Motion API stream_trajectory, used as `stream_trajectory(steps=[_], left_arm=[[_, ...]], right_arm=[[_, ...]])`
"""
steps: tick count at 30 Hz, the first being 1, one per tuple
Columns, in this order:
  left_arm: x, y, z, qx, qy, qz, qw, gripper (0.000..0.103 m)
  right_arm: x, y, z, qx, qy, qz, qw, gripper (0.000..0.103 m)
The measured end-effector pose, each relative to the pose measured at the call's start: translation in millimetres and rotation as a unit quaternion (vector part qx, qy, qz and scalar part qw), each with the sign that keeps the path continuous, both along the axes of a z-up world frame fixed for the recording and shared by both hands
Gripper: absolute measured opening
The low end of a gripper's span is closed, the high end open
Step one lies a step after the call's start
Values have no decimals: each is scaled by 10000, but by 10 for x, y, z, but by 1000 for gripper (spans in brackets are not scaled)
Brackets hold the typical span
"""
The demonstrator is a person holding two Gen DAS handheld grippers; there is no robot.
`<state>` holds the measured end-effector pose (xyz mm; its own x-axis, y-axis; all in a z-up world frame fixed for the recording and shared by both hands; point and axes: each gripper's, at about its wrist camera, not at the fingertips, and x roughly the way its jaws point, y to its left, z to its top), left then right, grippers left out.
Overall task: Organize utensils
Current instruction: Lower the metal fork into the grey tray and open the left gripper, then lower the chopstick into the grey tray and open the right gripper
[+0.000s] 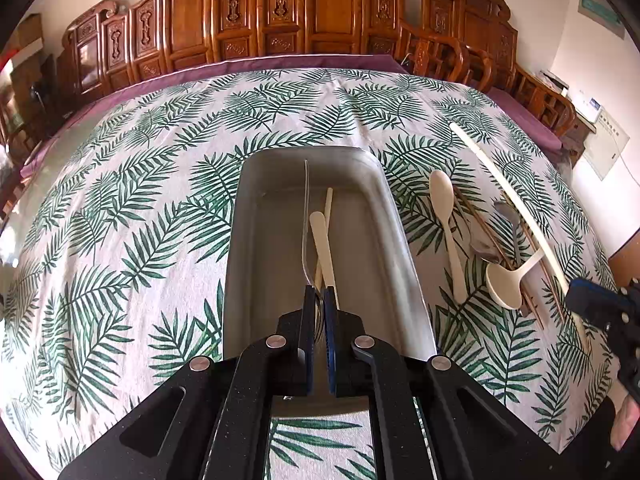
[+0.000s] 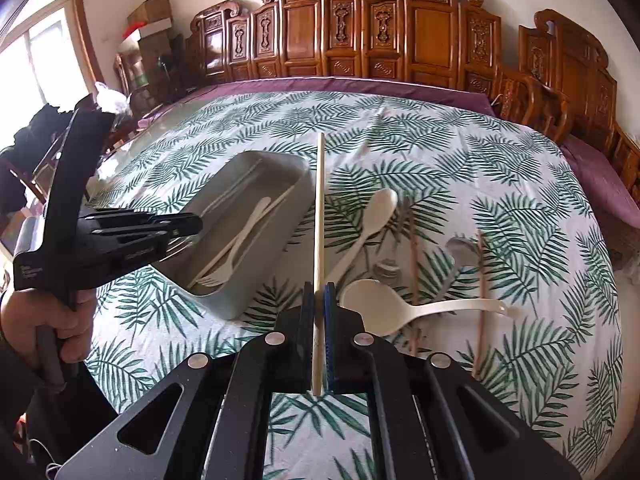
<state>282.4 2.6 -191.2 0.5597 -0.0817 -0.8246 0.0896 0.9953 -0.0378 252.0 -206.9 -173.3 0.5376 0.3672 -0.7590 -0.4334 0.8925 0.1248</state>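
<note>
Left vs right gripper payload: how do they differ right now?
The left gripper is shut on a metal spoon, held over the grey tray. The right gripper is shut on a pale chopstick, thicker and straight, held over the tablecloth beside the tray. Both point away from the person.

Leaf-print tablecloth (image 1: 160,184), carved wooden chairs (image 2: 432,36) behind.

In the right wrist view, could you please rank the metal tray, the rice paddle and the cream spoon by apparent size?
1. metal tray
2. rice paddle
3. cream spoon
The paddle lies nearer the camera, so its lead over the spoon is unsure.
</note>
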Motion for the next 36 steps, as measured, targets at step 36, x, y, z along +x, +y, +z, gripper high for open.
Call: stream_trajectory(steps=[36], left_arm=[[-311,702,446,11,-576,161,9982,18]], right_arm=[[404,1096,-262,89,772,212,9968,6]])
